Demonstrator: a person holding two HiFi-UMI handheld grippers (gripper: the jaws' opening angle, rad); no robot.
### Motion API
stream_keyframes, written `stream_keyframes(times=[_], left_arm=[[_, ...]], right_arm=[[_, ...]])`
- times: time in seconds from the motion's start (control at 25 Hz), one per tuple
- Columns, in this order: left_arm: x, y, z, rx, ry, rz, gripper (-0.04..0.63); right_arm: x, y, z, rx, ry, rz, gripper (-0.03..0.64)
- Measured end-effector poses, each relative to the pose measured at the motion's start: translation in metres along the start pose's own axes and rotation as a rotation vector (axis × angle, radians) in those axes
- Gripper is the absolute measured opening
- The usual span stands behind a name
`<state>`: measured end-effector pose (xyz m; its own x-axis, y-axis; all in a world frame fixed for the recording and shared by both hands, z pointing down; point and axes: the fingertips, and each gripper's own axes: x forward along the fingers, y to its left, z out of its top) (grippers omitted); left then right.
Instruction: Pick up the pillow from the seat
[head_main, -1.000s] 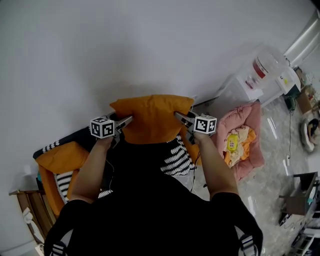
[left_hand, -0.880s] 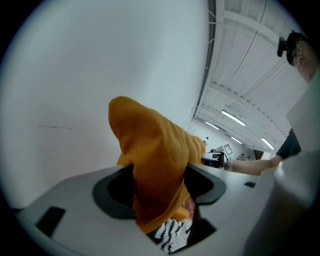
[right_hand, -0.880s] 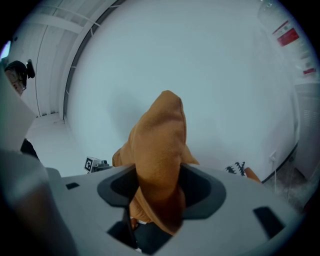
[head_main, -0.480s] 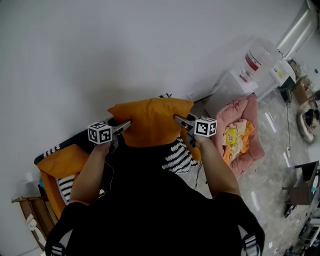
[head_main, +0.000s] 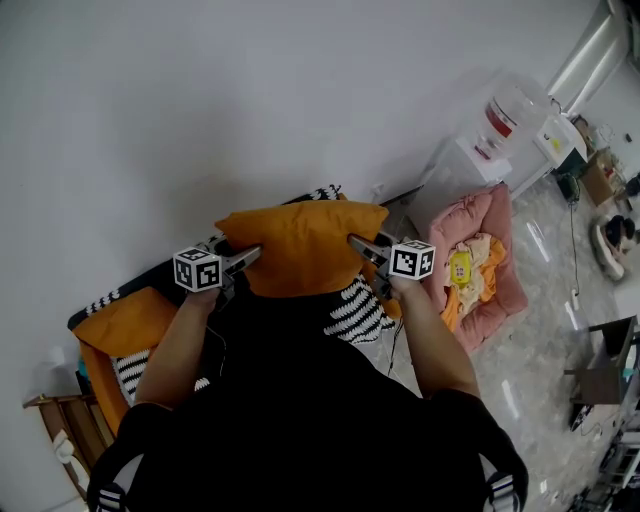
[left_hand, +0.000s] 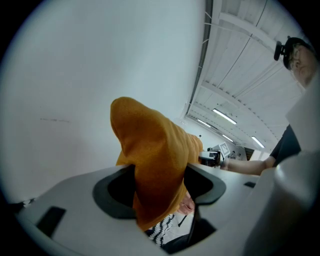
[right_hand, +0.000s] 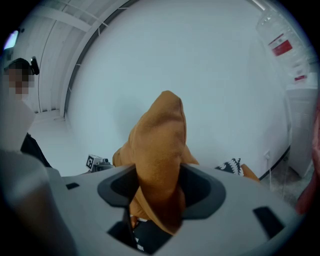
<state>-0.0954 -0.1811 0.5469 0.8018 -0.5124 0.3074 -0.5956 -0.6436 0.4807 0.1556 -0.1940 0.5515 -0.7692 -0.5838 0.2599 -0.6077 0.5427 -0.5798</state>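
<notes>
While each hand-held gripper bites one end of it, the orange pillow (head_main: 300, 245) hangs stretched between the two in front of the white wall (head_main: 250, 100), lifted above the dark seat (head_main: 135, 280). At the pillow's left corner, the left hand-held gripper (head_main: 255, 252) has its jaws closed on a thick fold of orange cloth; its own view shows that fold filling the gap between the pads and rising to a peak beyond them. At the opposite corner the right hand-held gripper (head_main: 355, 241) is clamped the same way, its jaws pinching a bunched ridge of the fabric, with the cloth spilling out below them. Both forearms reach forward from the person's dark top, the marker cubes facing up. Below the pillow, a black-and-white striped cushion (head_main: 355, 315) lies on the seat, and a second orange cushion (head_main: 125, 315) rests at the seat's left end. Off to the right, a pink pet bed (head_main: 490, 260) sits on the glossy floor near a water dispenser (head_main: 500, 125).
</notes>
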Motion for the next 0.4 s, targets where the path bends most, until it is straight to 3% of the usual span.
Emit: stream_keyframes(times=[0.4], left_arm=[[-0.0062, -0.0062, -0.0077, -0.003, 0.015, -0.018, 0.29]], right_arm=[[-0.0061, 0.0052, -0.0064, 0.012, -0.013, -0.002, 0.247]])
